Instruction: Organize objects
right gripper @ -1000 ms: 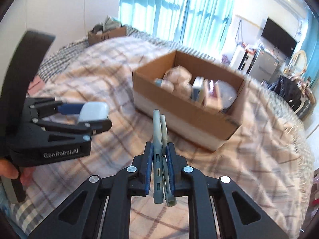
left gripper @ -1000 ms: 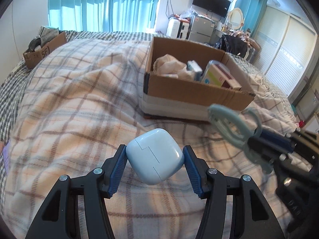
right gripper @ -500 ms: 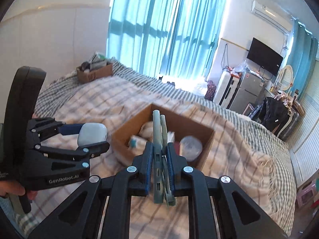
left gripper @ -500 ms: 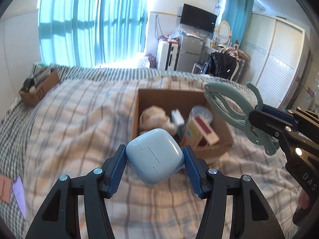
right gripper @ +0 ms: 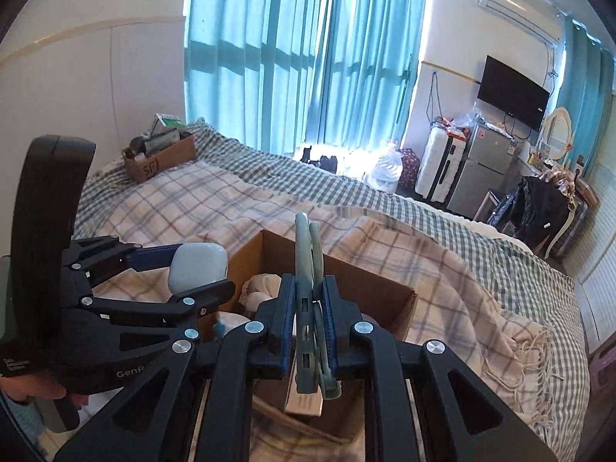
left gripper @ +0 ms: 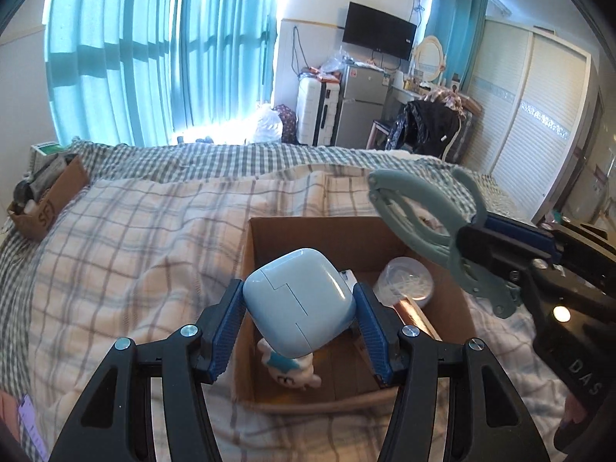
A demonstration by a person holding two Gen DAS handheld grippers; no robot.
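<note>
Above the cardboard box [left gripper: 327,231] on the bed, the left gripper [left gripper: 299,310] grasps an earbud case [left gripper: 298,304]. The right gripper [right gripper: 308,317] clenches a green clip [right gripper: 308,254], both poised for dropping in.

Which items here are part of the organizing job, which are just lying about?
In play:
- white earbud case, left gripper
- green clip, right gripper
- open cardboard box

Lying about:
- small box of clutter
- plaid blanket
- TV, suitcase
</note>
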